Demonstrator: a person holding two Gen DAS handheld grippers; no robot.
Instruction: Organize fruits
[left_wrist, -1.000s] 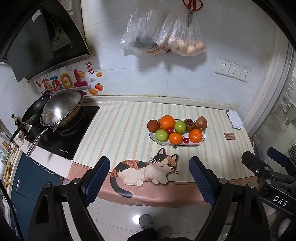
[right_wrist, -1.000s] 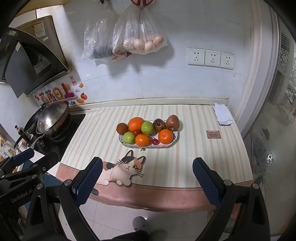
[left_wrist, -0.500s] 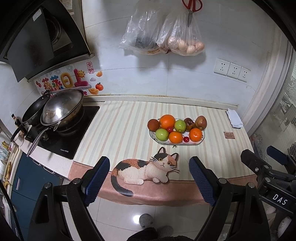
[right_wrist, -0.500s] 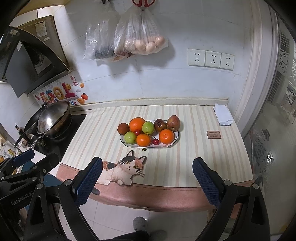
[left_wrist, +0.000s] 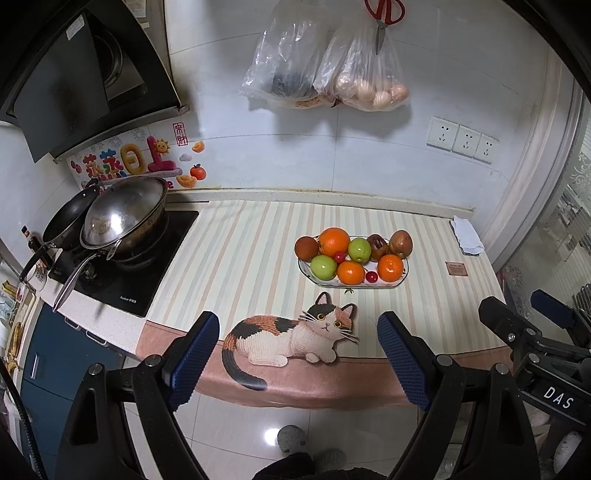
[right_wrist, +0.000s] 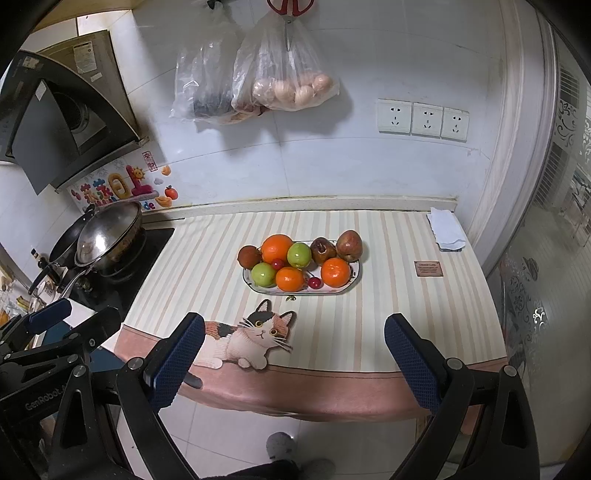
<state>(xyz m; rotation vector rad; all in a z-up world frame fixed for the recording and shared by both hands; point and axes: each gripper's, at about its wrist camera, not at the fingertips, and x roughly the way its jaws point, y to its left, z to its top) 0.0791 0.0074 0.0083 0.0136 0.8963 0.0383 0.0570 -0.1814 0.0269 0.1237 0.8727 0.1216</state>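
Fruit plate on striped counter; both grippers wide and empty.
Plate (left_wrist: 400, 282) mid-counter, beyond the cat print (left_wrist: 295, 338): three oranges (left_wrist: 334, 242), two green apples (left_wrist: 360, 249), brown and reddish fruits, two cherries (left_wrist: 372, 276). Left gripper (left_wrist: 297, 350) and right gripper (right_wrist: 293, 352) hang over the counter's front edge, well short of the plate, jaws spread, nothing between. Wok (left_wrist: 123, 216) on hob, far left.

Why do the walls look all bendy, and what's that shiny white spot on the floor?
Left wrist view: the fisheye lens bows the wall edge and blacks out the corners; the white spot is lamp glare on the glossy floor; the bags cast soft shadows. Right wrist view: the same bending; the fruit is sharp, and no floor glare shows there.
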